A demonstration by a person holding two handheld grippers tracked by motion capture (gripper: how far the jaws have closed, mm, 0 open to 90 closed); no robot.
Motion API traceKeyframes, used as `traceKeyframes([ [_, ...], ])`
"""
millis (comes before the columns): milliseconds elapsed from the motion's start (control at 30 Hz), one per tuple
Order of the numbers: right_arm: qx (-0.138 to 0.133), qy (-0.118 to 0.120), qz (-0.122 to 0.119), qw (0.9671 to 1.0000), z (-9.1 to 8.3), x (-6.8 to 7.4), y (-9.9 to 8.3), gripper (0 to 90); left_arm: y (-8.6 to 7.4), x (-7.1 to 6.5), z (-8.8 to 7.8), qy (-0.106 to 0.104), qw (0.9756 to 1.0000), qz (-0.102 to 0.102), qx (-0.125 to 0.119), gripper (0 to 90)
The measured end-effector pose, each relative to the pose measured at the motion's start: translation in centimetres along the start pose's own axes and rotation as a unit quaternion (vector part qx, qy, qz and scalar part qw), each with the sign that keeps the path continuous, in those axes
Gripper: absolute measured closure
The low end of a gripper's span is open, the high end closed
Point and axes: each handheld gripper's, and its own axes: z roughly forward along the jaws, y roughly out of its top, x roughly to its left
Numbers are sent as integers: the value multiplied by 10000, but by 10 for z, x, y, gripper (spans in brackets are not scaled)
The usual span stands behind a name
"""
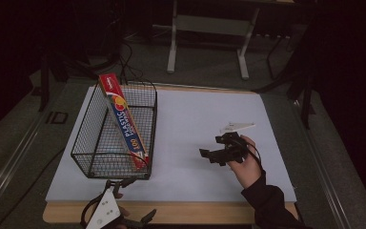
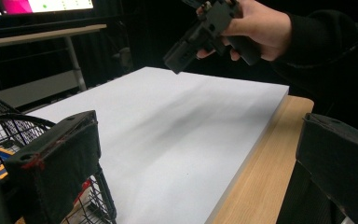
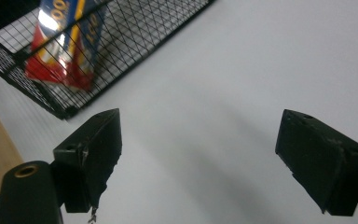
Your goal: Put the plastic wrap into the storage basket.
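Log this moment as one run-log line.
box: leaning in wire basket | right tool: open, empty, above white board | left tool: open, empty, at near table edge by basket

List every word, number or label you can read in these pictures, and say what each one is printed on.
"PLASTIC" – on the blue side of the long box leaning in the wire basket.
"100" – near that box's lower end; its digits also show in the right gripper view.
Smaller print beside "PLASTIC" and the white text on the red top end: too small to read.
Monitor in the left gripper view: blurred, unreadable.
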Motion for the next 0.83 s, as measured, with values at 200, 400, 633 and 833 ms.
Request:
traceKeyframes([
  [200, 2, -17, 120, 9999, -2, -8, -19, 145, 0, 0, 0, 5, 10000, 0, 6, 2],
  [400, -119, -64, 200, 9997, -6, -16, -35, 145, 0, 0, 1, 1, 10000, 19, 22, 2],
  [633, -245, -208, 135, 9994, 1, -19, -51, 145, 0, 1, -1, 1, 10000, 30, 25, 2],
  [833, -259, -232, -42, 9994, 5, -17, -53, 145, -1, 1, -1, -23, 10000, 30, 51, 2],
])
